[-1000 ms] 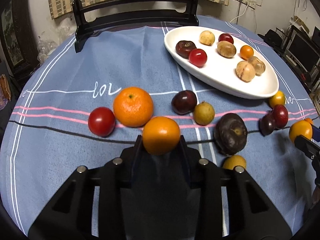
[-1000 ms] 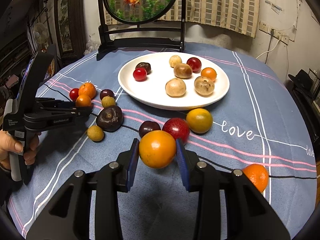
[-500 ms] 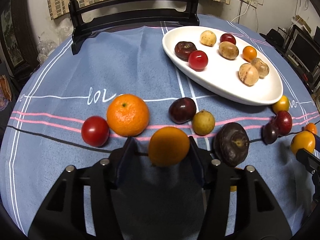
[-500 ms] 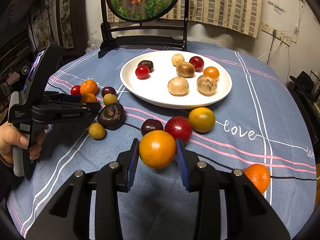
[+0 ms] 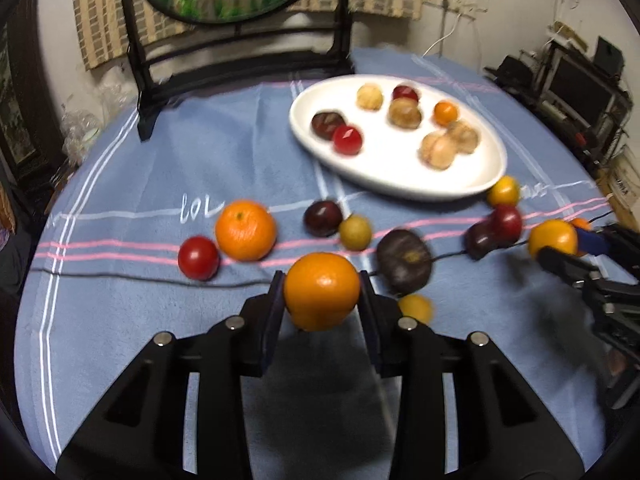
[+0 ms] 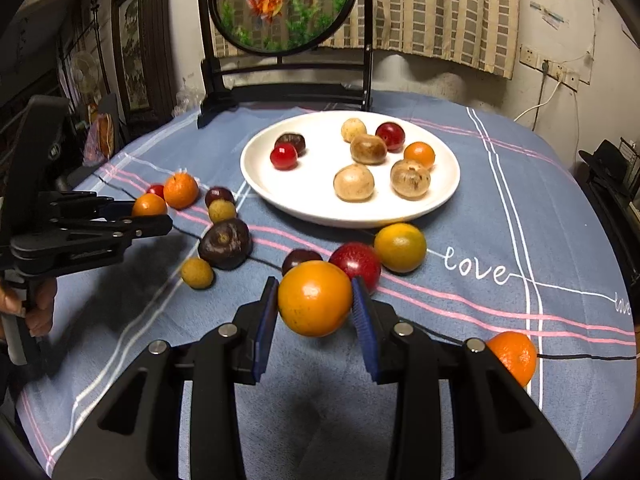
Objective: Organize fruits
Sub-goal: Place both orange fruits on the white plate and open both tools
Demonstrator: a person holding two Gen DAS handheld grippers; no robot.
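Observation:
My left gripper is shut on an orange fruit and holds it above the blue cloth. My right gripper is shut on another orange fruit, also off the table. A white oval plate holds several fruits, red, brown, beige and orange. Loose on the cloth lie a large orange, a red tomato, dark plums, a dark purple fruit, a red fruit and yellow fruits.
A black wooden stand with a round fish picture stands at the table's far edge behind the plate. Another orange lies at the near right. The right gripper shows at the right edge of the left wrist view.
My left gripper has lifted with its orange fruit and tilted up, so the stand's round picture comes into view. My right gripper has also risen with its fruit and moved a little forward.

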